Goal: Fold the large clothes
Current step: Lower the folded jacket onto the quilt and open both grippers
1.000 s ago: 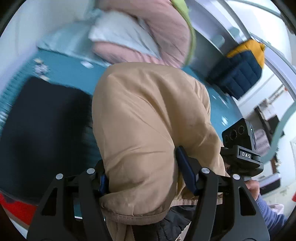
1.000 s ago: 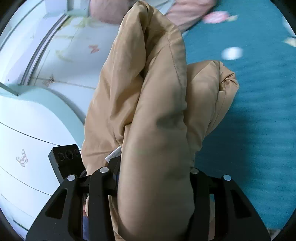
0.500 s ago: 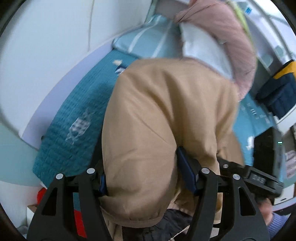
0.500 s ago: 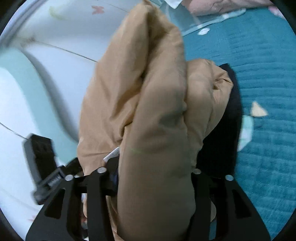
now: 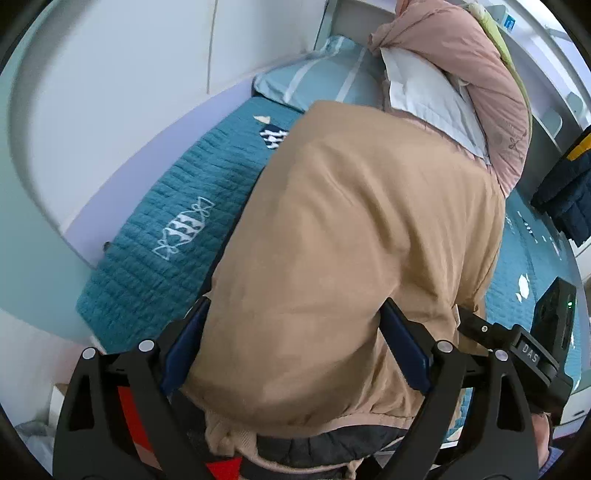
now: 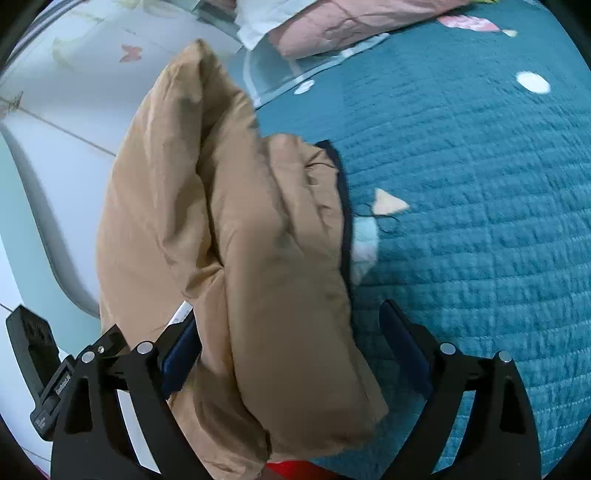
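A tan puffy jacket (image 5: pixel 351 240) is bundled in a thick fold over the teal quilted bed (image 5: pixel 177 229). My left gripper (image 5: pixel 295 350) is shut on its lower hem end, with the padding bulging between the fingers. In the right wrist view the jacket (image 6: pixel 240 240) hangs folded, its dark lining showing at one edge. My right gripper (image 6: pixel 291 354) stands wide; the jacket touches the left finger (image 6: pixel 181 343) but a gap shows before the right finger (image 6: pixel 402 339). The other gripper shows at the edge of each view.
A pink quilt and white pillow (image 5: pixel 461 81) are piled at the head of the bed, also seen in the right wrist view (image 6: pixel 332 22). A navy and yellow garment (image 5: pixel 569 192) hangs at the right. White wall panels (image 6: pixel 55 110) border the bed (image 6: pixel 480 184).
Both grippers swung the jacket bundle toward the bed's wall side. The right gripper's jaws have widened, and a gap has appeared beside the right finger. The left keeps its hold.
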The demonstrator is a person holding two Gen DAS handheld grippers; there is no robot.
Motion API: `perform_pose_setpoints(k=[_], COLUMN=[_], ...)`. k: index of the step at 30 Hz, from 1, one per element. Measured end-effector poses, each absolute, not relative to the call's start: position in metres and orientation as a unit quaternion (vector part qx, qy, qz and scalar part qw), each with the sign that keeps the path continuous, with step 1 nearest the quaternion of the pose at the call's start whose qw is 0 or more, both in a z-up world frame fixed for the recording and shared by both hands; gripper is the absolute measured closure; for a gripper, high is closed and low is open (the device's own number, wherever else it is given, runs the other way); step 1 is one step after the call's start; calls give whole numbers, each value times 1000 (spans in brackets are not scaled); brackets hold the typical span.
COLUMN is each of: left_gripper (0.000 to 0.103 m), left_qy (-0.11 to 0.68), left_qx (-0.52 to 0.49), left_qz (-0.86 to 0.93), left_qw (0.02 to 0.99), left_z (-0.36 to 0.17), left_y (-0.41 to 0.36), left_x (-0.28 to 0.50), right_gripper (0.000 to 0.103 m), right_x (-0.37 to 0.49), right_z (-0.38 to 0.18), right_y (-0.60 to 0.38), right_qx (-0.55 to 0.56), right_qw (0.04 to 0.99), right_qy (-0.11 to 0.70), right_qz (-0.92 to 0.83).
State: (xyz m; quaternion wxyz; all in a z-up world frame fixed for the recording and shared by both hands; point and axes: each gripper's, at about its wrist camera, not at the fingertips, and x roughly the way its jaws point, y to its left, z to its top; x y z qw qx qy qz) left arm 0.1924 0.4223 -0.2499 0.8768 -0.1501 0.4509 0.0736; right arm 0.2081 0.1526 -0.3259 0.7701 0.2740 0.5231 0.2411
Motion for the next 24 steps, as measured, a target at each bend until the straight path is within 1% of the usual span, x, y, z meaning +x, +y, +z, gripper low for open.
perform_pose_setpoints(k=[4, 7, 9, 15, 17, 20, 24], left_gripper=[13, 13, 11, 11, 7, 6, 5], left_qy=[446, 441, 435, 414, 400, 372, 337], left_qx=[-147, -136, -127, -86, -61, -34, -30], left_qz=[95, 111, 122, 178, 195, 198, 160], left_qw=[878, 880, 883, 889, 893, 906, 927], left_z=[-239, -228, -218, -184, -170, -149, -125], left_y=[417, 409, 401, 369, 351, 314, 260], left_x=[177, 164, 155, 126, 114, 95, 70], right_gripper=[15, 15, 14, 14, 14, 14, 14], right_x=[208, 207, 205, 195, 186, 170, 132], right_z=[-339, -320, -315, -287, -274, -242, -201], right_y=[135, 134, 130, 94, 82, 62, 32], right_qx=[293, 262, 262, 236, 212, 156, 84], right_qw=[757, 771, 771, 791, 798, 819, 850], right_qy=[533, 526, 526, 510, 506, 493, 458], right_qz=[238, 244, 246, 240, 249, 248, 246])
